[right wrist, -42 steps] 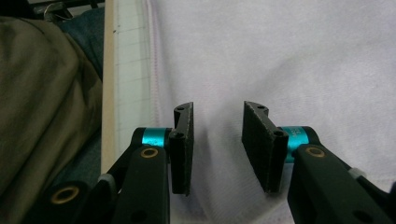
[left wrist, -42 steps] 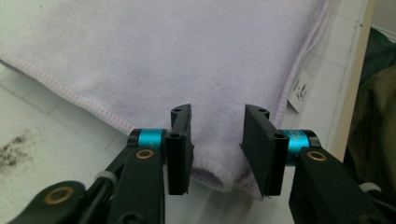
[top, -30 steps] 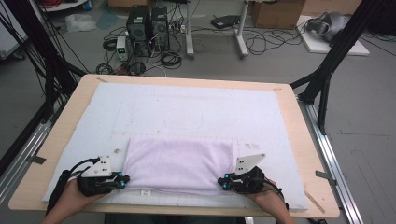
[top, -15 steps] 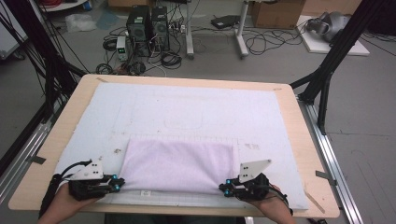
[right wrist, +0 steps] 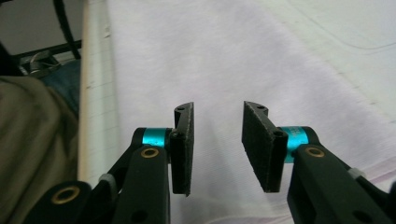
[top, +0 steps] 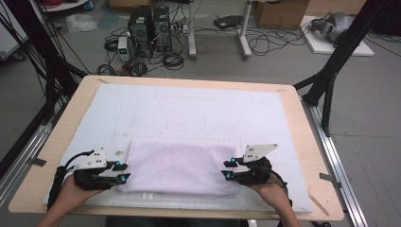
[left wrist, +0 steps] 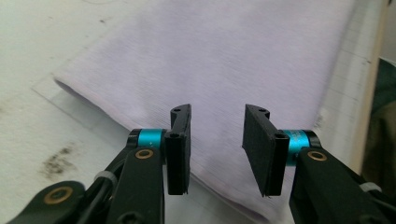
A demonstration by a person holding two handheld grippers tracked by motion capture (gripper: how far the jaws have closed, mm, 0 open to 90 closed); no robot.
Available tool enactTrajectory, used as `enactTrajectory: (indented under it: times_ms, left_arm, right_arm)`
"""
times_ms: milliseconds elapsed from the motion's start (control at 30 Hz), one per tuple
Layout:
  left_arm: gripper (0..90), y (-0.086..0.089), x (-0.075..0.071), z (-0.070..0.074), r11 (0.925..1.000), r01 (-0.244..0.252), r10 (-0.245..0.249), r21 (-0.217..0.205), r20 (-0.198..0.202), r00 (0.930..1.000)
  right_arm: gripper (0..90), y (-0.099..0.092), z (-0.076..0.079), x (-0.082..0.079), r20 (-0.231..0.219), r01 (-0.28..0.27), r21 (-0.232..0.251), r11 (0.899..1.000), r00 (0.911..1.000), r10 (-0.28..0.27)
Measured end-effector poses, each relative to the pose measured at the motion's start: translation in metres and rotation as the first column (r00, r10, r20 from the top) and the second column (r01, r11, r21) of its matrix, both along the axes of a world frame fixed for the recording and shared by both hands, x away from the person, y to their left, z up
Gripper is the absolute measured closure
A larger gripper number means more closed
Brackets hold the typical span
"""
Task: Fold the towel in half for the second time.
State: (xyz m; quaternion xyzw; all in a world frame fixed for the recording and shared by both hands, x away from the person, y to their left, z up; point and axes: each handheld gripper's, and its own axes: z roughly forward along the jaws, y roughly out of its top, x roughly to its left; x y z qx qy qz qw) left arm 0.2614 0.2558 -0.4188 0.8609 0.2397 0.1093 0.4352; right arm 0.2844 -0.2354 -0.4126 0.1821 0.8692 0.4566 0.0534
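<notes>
The left claw [top: 122, 172] stands part open with nothing between its jaws, which have just been opening; in the left gripper view its pads [left wrist: 180, 149] hang just above the short edge of the lilac towel [top: 182, 168]. The right claw [top: 229, 169] is the same, jaws just parted and empty, at the towel's opposite short edge. The towel lies flat as a folded rectangle on the white mat [top: 208, 109], close to the near edge of the counter [top: 309, 142] and about midway along it. By my judgement a fold has just been laid and let go; any further fold is left to do.
</notes>
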Motion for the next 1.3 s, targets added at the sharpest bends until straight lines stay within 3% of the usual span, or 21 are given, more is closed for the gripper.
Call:
enactTrajectory:
  times_ms: [200, 433, 500, 633, 767, 1033, 1133, 1300]
  left_arm:
    - [58.2, -0.003, 0.025, 0.004, 0.9988, -0.046, 0.046, -0.014, 0.018, 0.9988]
    - [54.8, -0.010, 0.056, 0.010, 0.9964, -0.079, 0.080, -0.032, 0.033, 0.9963]
    - [54.6, -0.010, 0.064, 0.009, 0.9939, -0.105, 0.107, -0.033, 0.047, 0.9931]
    - [54.7, -0.005, 0.078, 0.000, 0.9870, -0.152, 0.154, -0.054, 0.035, 0.9875]
    - [55.0, -0.004, 0.084, -0.006, 0.9857, -0.161, 0.162, -0.049, 0.011, 0.9867]
    - [43.8, -0.018, 0.091, -0.023, 0.9847, -0.163, 0.164, 0.062, -0.021, 0.9862]
    - [43.4, -0.017, 0.091, -0.024, 0.9839, -0.168, 0.170, 0.060, -0.022, 0.9852]
    - [48.9, -0.016, 0.092, -0.026, 0.9859, -0.165, 0.167, 0.028, -0.073, 0.9833]
  right_arm:
    - [53.1, 0.000, 0.003, 0.023, 0.005, 0.053, -0.017, 0.998, 0.9986, -0.052]
    - [49.2, -0.001, 0.001, 0.050, 0.018, 0.102, -0.017, 0.995, 0.9946, -0.102]
    - [48.6, -0.004, -0.001, 0.056, 0.033, 0.113, 0.004, 0.994, 0.9931, -0.113]
    - [46.6, -0.009, -0.006, 0.064, 0.012, 0.139, 0.016, 0.990, 0.9901, -0.140]
    - [44.4, -0.007, -0.014, 0.070, 0.004, 0.160, -0.012, 0.987, 0.9872, -0.160]
    - [42.6, -0.009, -0.026, 0.073, -0.038, 0.183, -0.066, 0.981, 0.9819, -0.186]
    - [42.8, -0.009, -0.030, 0.074, -0.054, 0.179, -0.084, 0.980, 0.9815, -0.184]
    - [42.8, -0.006, -0.033, 0.074, -0.070, 0.178, -0.105, 0.978, 0.9801, -0.186]
